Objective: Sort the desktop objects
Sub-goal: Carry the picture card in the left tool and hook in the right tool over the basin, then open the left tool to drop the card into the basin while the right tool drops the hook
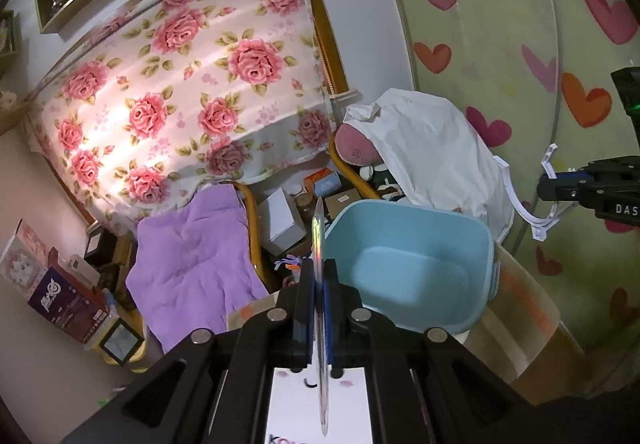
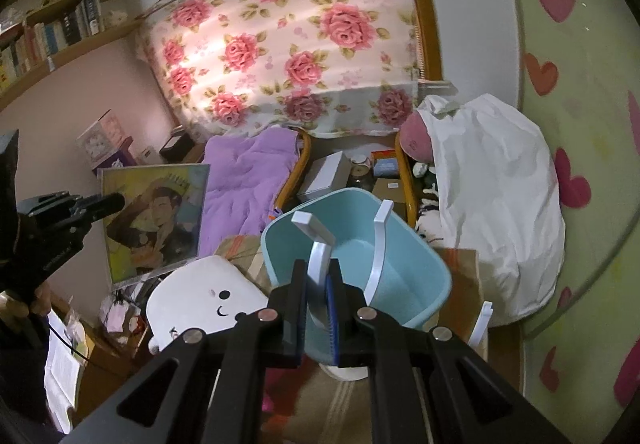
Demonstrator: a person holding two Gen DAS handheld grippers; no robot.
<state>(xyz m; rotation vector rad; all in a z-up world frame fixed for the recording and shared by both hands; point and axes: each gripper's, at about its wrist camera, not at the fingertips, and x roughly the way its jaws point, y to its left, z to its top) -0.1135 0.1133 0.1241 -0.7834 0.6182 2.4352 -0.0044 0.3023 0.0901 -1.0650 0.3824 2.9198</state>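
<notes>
Clenched on a thin picture panel (image 1: 319, 276) held edge-on, long axis upright: left gripper (image 1: 319, 308). Clamped on a white curved bracket (image 2: 320, 264), arms pointing forward: right gripper (image 2: 319, 308). Just ahead of both, open blue bin (image 1: 408, 268) on the table (image 2: 460, 284); right jaws nearer, directly over its rim.

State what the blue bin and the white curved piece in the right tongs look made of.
Blue bin: likely moulded plastic, with smooth matte walls and rounded corners. White curved piece: probably rigid plastic, a thin, uniform glossy band; it stays arched while held in the right tongs.
</notes>
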